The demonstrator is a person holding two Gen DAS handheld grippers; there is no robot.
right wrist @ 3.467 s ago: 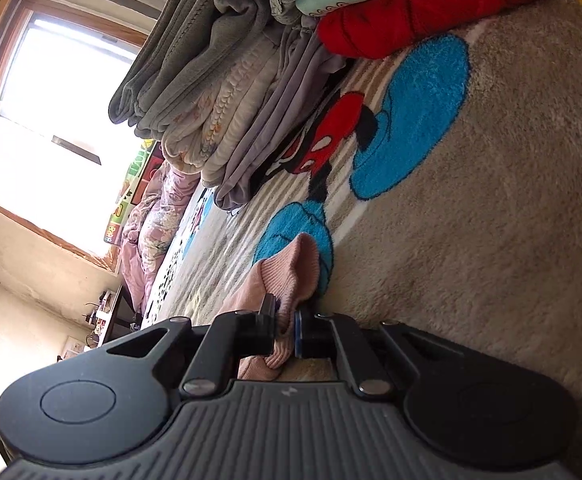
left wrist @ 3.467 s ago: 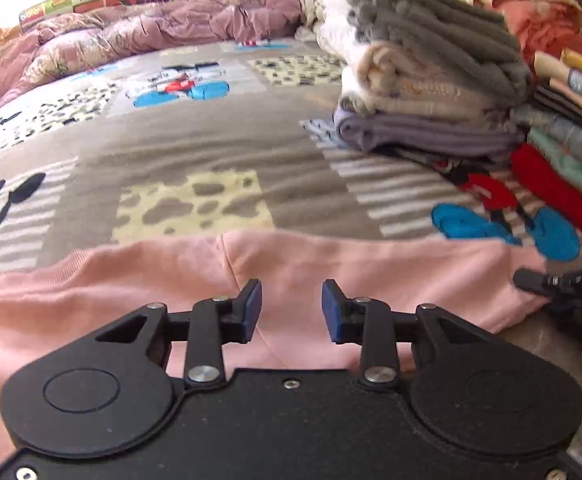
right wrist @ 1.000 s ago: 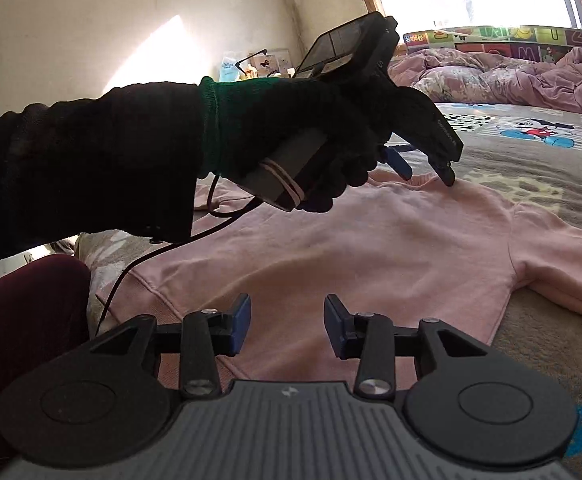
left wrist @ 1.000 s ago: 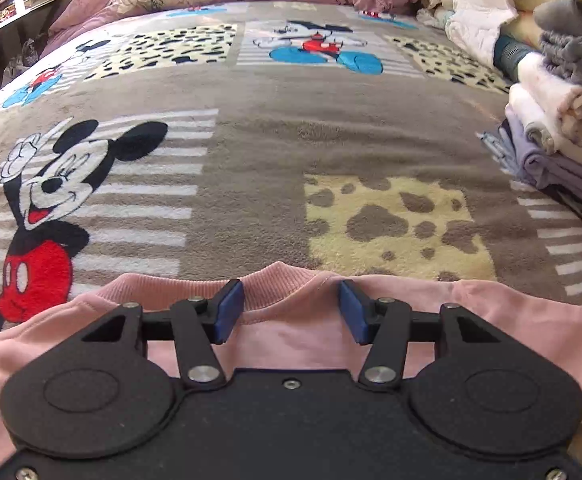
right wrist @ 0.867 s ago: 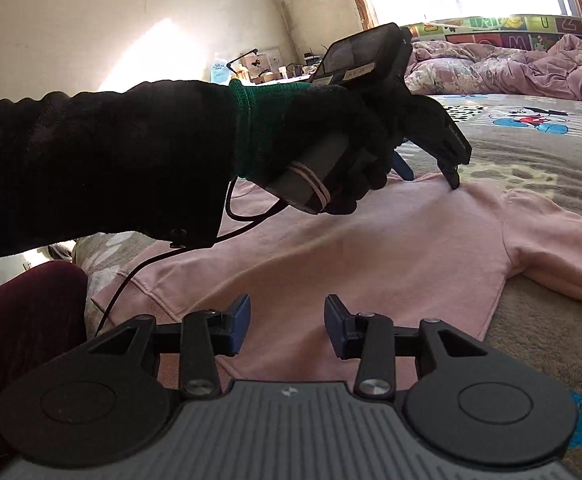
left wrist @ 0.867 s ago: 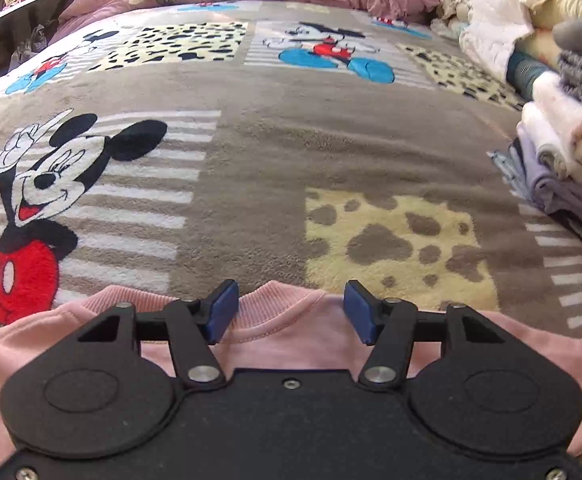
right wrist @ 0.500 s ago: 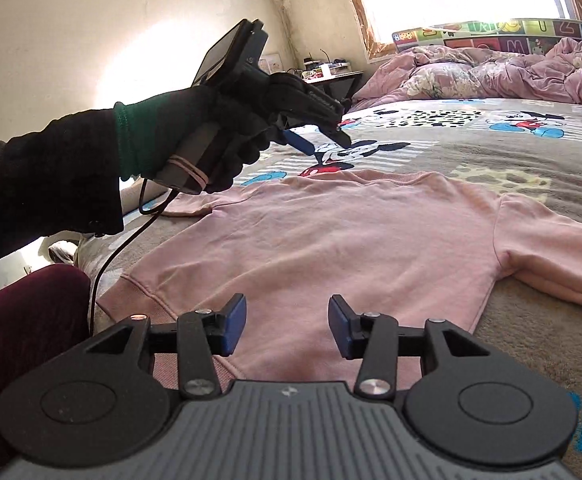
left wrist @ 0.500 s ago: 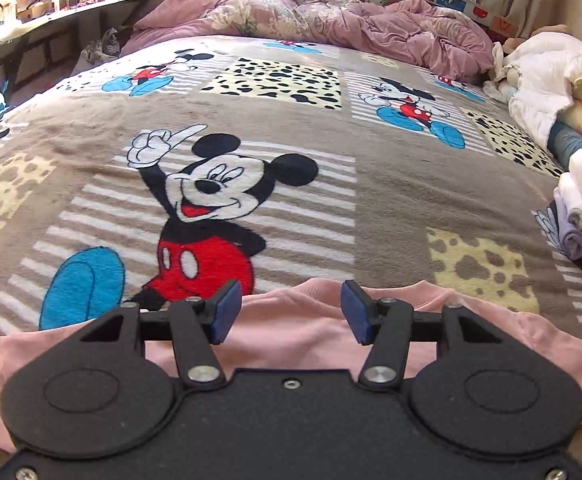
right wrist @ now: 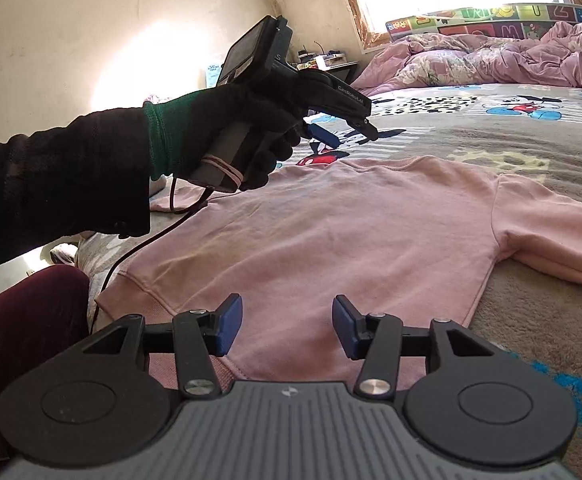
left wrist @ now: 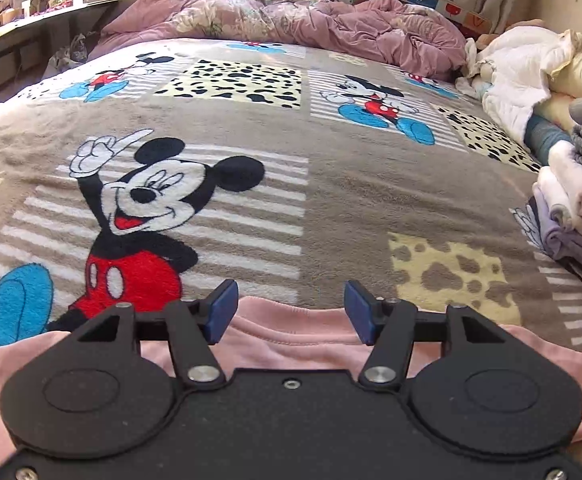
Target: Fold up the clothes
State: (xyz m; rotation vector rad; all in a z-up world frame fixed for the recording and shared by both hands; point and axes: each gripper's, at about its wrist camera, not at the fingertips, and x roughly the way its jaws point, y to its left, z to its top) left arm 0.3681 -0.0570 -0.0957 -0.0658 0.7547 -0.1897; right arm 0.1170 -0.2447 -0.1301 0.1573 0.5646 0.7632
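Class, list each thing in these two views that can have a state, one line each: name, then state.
Pink cotton sweatshirt: spread flat on the blanket, unfolded, ungripped.
Left gripper: open, empty, above the sweatshirt's collar.
Right gripper: open, empty, over the hem.
Stack of grey and lilac clothes: folded, piled.
Purple duvet: crumpled.

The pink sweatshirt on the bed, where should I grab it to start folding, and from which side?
Judging by how the pink sweatshirt lies flat, sleeves spread, take the ribbed bottom hem with the open right gripper, coming in low from the near edge. The open left gripper hangs above the collar and could pinch down there.
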